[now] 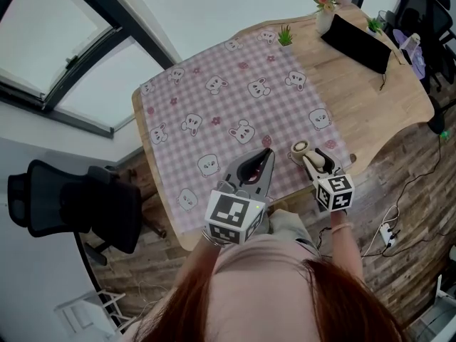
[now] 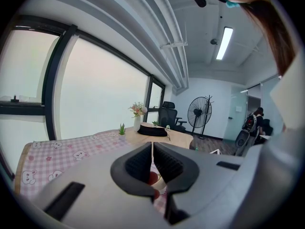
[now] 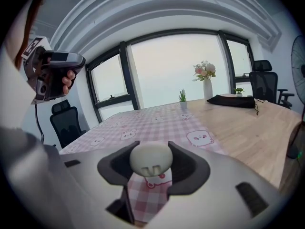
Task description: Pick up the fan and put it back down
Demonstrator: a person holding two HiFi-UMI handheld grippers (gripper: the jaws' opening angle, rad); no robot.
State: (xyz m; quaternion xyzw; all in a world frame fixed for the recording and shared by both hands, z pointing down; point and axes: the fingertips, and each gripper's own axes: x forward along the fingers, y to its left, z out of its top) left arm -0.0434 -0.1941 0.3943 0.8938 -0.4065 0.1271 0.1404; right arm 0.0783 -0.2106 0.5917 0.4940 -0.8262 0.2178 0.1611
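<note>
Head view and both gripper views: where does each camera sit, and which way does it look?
Head view: on the person's head, looking steeply down at the tablecloth; hair, left claw and right claw show.
Left gripper view: on the left claw, looking along its closed jaws across the tablecloth; hair shows above.
Right gripper view: on the right claw, looking past the cream fan it grips; left claw shows upper left.
Shared: both gripper views show the flower vase.
</note>
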